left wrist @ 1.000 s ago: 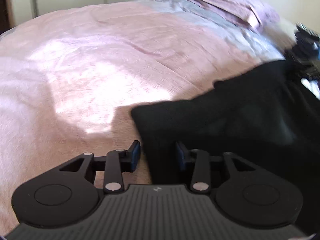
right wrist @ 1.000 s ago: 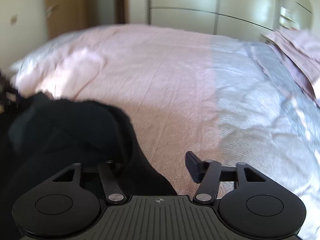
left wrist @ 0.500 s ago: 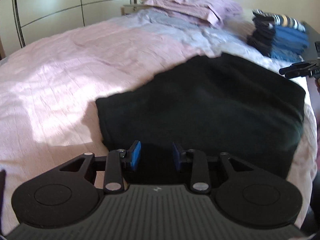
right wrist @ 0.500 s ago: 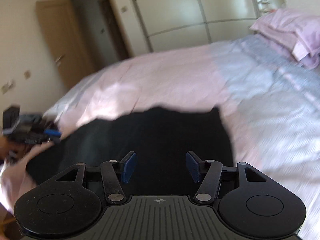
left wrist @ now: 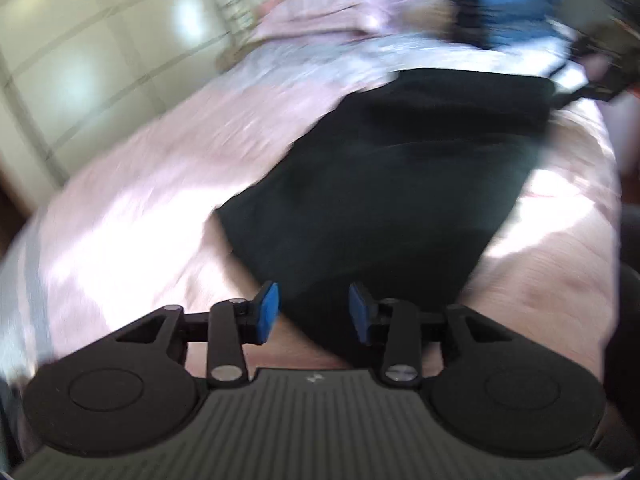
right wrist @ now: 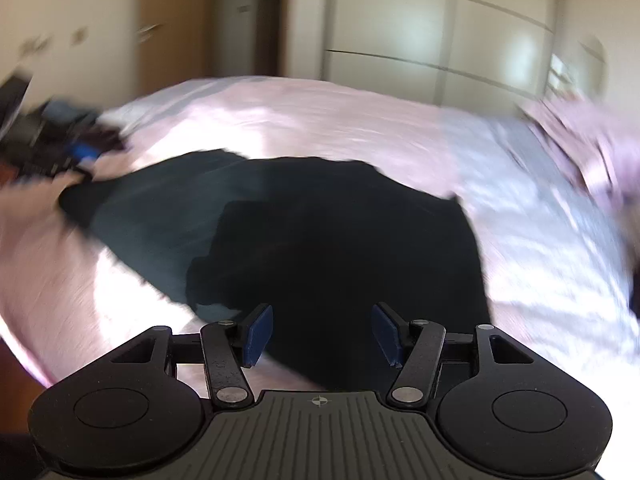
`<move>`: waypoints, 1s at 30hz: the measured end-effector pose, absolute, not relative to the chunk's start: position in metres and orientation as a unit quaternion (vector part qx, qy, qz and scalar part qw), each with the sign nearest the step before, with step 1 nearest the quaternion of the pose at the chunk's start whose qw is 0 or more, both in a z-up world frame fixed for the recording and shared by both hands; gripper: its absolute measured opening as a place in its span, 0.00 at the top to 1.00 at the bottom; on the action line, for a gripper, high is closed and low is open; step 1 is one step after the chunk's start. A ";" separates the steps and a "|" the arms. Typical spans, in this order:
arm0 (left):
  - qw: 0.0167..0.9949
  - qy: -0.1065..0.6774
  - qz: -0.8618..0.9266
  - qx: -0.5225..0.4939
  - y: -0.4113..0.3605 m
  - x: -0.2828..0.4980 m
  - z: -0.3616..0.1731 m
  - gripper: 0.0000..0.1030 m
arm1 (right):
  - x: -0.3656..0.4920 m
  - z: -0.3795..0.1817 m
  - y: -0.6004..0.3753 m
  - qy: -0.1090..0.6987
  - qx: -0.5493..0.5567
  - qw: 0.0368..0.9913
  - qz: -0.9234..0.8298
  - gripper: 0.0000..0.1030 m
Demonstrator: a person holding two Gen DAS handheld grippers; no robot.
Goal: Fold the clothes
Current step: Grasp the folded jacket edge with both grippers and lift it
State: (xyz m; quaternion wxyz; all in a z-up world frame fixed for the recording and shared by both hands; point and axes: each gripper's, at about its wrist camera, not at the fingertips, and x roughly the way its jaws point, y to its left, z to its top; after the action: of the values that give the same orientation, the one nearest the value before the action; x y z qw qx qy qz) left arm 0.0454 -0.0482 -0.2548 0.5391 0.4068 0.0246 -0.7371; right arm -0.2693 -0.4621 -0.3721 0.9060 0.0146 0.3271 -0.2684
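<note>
Mid-fold: black garment (left wrist: 400, 184) lay flat on the bed (left wrist: 140, 200); left gripper (left wrist: 313, 312) opening, right gripper (right wrist: 322, 334) released, both empty above its near edge; next move, judged: regrasp that edge.

Bedroom, both views motion-blurred. Bed (right wrist: 320, 120) fills most of the frame: pink quilted cover, switching to a pale grey-blue section toward the head end. Pink pillows (left wrist: 332, 12) stacked at the head. Cream wardrobe (right wrist: 440, 32) with panelled doors and dark seam lines runs along the far wall. Wooden door (right wrist: 168, 28) stands left of it, next to a cream wall (right wrist: 60, 20). Strong sunlight lands in bright patches on the cover (left wrist: 132, 240).
</note>
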 end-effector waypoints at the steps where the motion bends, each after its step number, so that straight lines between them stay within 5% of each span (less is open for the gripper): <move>1: 0.518 -0.011 -0.741 0.426 -0.039 0.029 -0.261 0.50 | -0.258 -0.379 -0.450 0.349 -0.031 0.900 -0.260 0.43; 6: 0.455 -0.156 -0.678 0.556 -0.028 -0.026 -0.325 0.51 | -0.219 -0.426 -0.419 0.447 -0.253 0.820 -0.253 0.43; 11: 0.474 -0.213 -0.622 0.586 -0.052 -0.033 -0.350 0.57 | -0.211 -0.449 -0.432 0.454 -0.352 0.772 -0.273 0.44; 13: 0.460 -0.223 -0.611 0.604 -0.063 -0.032 -0.358 0.59 | -0.207 -0.456 -0.441 0.463 -0.364 0.762 -0.270 0.44; 15: 0.443 -0.227 -0.602 0.624 -0.071 -0.029 -0.369 0.76 | -0.207 -0.469 -0.457 0.491 -0.362 0.746 -0.268 0.45; 17: 0.438 -0.228 -0.599 0.630 -0.070 -0.028 -0.371 0.83 | -0.213 -0.478 -0.477 0.503 -0.347 0.745 -0.268 0.71; 18: 0.439 -0.228 -0.598 0.630 -0.069 -0.029 -0.369 0.87 | -0.218 -0.477 -0.483 0.500 -0.339 0.752 -0.264 0.72; 20: 0.445 -0.215 -0.609 0.620 -0.063 -0.032 -0.354 0.89 | -0.226 -0.468 -0.486 0.490 -0.346 0.755 -0.263 0.80; 25: 0.444 -0.185 -0.677 0.558 -0.017 -0.067 -0.294 0.89 | -0.255 -0.423 -0.485 0.468 -0.366 0.750 -0.292 0.81; 30: 0.412 -0.192 -0.684 0.571 0.014 -0.104 -0.322 0.84 | -0.294 -0.443 -0.485 0.502 -0.332 0.742 -0.295 0.79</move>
State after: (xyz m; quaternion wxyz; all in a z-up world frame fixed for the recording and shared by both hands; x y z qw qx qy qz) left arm -0.1037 0.0140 -0.3218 0.4123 0.5706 -0.1921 -0.6838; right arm -0.2935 -0.4847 -0.4425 0.7419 -0.3324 0.5024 -0.2945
